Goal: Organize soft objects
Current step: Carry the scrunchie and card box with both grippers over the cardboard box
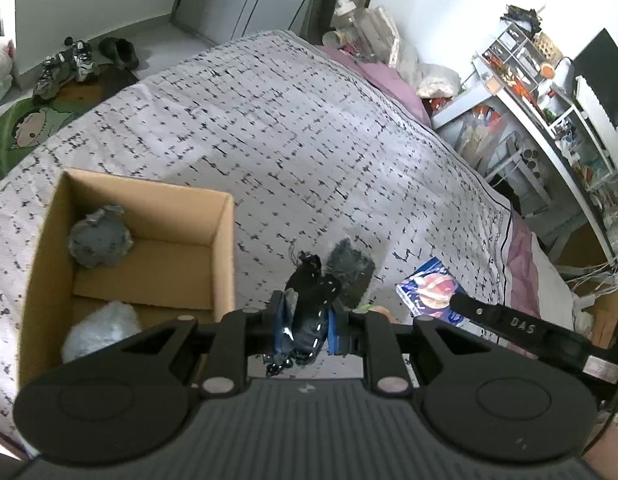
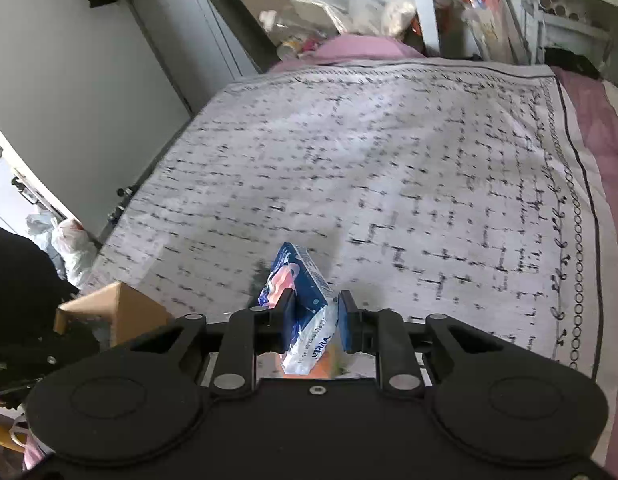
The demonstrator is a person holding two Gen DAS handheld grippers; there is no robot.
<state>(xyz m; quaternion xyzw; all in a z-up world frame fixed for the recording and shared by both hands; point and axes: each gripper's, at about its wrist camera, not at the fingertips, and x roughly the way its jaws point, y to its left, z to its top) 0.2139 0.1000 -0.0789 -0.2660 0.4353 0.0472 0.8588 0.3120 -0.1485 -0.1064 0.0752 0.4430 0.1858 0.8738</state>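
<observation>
On the bed, the cardboard box is sitting open-topped on the patterned bedspread, towards the near left as the left wrist camera sees it. Inside, a crumpled grey lump is lying against the far left corner, and a pale, whitish wad is resting in the near part of the box; a loose cardboard flap is lying flat on the bottom between them. Just right of the box, the left gripper is hanging above the bedspread with its fingers pinching a black cloth item with small white marks, which is bunching up between the blue pads and trailing below them. Beyond it a dark, fuzzy patch is lying on the bedspread; I cannot tell what it is. Further right, the right gripper is clamping a blue and white tissue pack between its fingers, the pack tilting up and away from the camera above the bedspread, and from the left camera the same tissue pack is showing at the tip of the other tool. A corner of the cardboard box is peeking in at the near left of the right camera's view.
</observation>
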